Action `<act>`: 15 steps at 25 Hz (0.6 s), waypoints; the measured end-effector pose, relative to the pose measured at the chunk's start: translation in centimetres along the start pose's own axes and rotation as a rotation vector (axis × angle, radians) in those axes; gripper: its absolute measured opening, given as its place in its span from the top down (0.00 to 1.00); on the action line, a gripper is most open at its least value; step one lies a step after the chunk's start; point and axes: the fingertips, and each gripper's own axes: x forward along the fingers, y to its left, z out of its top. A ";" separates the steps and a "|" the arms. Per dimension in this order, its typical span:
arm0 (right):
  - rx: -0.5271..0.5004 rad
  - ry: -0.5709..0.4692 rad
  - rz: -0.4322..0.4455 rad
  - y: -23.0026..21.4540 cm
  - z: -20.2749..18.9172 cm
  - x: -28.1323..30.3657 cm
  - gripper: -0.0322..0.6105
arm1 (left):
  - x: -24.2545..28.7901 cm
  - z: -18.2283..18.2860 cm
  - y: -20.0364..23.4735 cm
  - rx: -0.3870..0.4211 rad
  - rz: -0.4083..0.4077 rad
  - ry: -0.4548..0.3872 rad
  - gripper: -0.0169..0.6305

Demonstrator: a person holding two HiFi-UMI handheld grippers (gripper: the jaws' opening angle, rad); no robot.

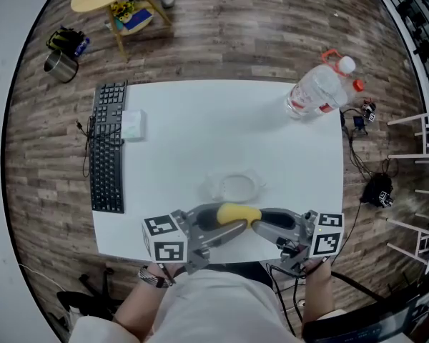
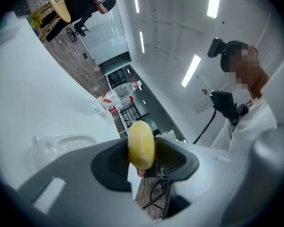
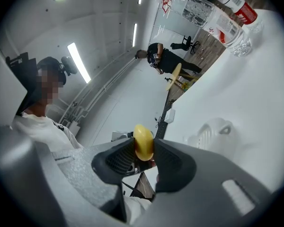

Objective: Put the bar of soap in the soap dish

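1. Left gripper [image 1: 227, 231]: jaws slack around one end of the soap, pads not biting. It looks like a handover.
2. Bar of soap [image 1: 237, 212] bridges both grippers, short of the soap dish [image 1: 234, 186].
3. Right gripper [image 1: 263, 224] is clamped firmly on it, ready to carry.

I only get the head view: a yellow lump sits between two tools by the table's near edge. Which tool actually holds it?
Observer: The right tool: in its own view both pads press on the bar of soap.
Operator: And the left one?
Observer: The left tool looks slack; its view shows a gap between the soap and one pad.
Operator: Is that clear thing a plain bowl?
Observer: No, the soap dish has a ribbed floor, visible in the right gripper view.
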 end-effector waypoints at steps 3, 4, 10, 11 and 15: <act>0.003 -0.003 -0.015 -0.2 0.1 -0.1 0.76 | 0.2 -0.3 0.3 0.034 0.011 0.028 0.69; 0.006 -0.005 -0.019 -0.3 0.2 -0.1 0.76 | 0.3 -0.5 0.4 0.047 0.015 0.040 0.68; 0.018 -0.015 -0.027 -0.6 0.4 -0.2 0.76 | 0.7 -1.0 0.7 0.140 0.039 0.114 0.63; 0.018 -0.016 -0.029 -0.7 0.5 -0.2 0.76 | 0.8 -1.1 0.7 0.158 0.042 0.127 0.62; 0.019 -0.025 -0.036 -0.9 1.0 -0.1 0.76 | 1.1 -1.1 1.2 0.243 0.067 0.183 0.60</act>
